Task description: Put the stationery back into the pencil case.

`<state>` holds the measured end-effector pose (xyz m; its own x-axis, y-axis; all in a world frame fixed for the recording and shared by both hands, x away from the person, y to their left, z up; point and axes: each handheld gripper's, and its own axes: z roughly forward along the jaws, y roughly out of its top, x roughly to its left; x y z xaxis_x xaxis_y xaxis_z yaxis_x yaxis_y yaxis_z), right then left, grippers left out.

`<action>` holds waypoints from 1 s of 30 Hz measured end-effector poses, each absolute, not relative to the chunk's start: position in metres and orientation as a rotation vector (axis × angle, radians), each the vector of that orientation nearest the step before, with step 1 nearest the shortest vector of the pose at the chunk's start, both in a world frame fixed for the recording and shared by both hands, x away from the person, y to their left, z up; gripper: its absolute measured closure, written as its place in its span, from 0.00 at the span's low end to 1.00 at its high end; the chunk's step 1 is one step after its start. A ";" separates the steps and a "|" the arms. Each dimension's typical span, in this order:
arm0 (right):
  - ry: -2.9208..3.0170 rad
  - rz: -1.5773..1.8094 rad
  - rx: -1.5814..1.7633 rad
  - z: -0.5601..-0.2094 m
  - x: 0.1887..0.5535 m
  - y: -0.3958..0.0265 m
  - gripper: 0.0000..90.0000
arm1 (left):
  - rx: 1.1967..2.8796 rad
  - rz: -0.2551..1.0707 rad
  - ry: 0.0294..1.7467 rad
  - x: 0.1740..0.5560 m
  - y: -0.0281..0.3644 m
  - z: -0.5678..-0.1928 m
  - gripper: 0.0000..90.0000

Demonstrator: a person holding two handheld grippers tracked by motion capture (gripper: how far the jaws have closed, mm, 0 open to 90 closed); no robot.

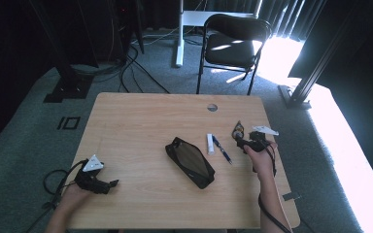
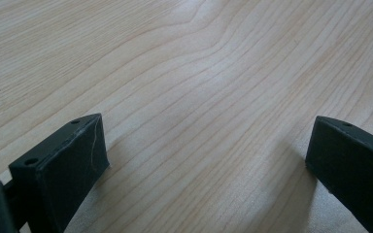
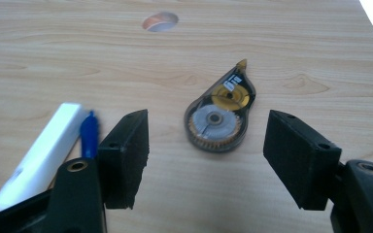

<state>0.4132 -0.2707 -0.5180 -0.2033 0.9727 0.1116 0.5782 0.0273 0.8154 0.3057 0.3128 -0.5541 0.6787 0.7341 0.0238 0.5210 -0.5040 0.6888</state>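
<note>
Your right tool (image 3: 206, 141) hangs released with its jaws straddling the correction tape dispenser (image 3: 219, 113), which lies flat on the worktop (image 1: 141, 121) beside the pen (image 1: 222, 149), lined up for a grab, while your left tool (image 2: 204, 160) rests released over bare wood.

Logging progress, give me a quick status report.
Right gripper open, correction tape ahead, untouched. Left gripper open, idle. Nothing blocking.
</note>
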 end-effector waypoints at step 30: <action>1.806 0.904 1.746 -0.550 0.486 -0.264 0.37 | 2.224 0.413 0.961 0.306 0.313 -0.554 0.02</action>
